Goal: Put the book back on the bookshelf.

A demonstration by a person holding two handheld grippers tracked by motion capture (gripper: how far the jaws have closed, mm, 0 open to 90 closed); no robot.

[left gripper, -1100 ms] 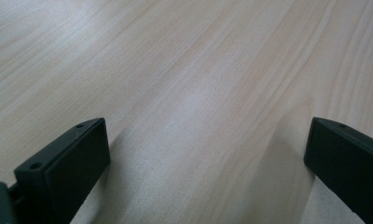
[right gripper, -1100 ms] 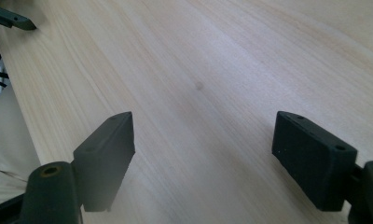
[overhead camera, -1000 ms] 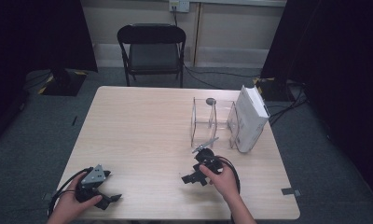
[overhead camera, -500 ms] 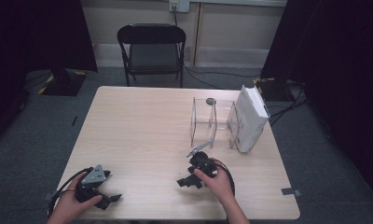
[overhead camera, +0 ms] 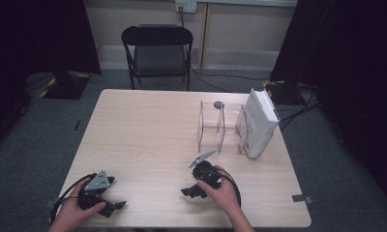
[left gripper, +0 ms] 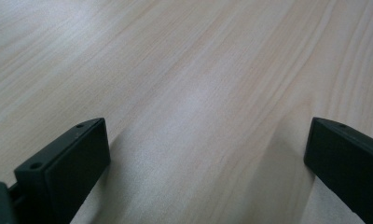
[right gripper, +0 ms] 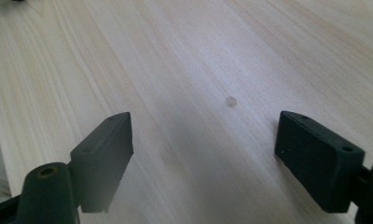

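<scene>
While both hands rest near the worktop (overhead camera: 148,130) edge, left tool (overhead camera: 115,205) sits spread, empty; right tool (overhead camera: 189,192), jaws just widening, holds nothing, well short of the clear rack (overhead camera: 220,126).

A: What carries it all?
B: A pale wood-grain bench (overhead camera: 148,140), squarish with rounded corners, standing on grey carpet floor (overhead camera: 37,145)

A: What lies on it?
B: At the far right stands a clear divided holder (overhead camera: 219,126), with a white box (overhead camera: 259,123) upright just beside it on its right, touching or nearly so. A small dark round piece (overhead camera: 218,104) sits by the holder's far edge; I cannot tell whether it rests on the bench or on the holder

A: Anything near?
B: The left gripper (overhead camera: 115,205) rests at the near left corner, the right gripper (overhead camera: 190,192) near the middle of the near edge. A faint round spot (right gripper: 231,101) marks the wood ahead of the right one
</scene>
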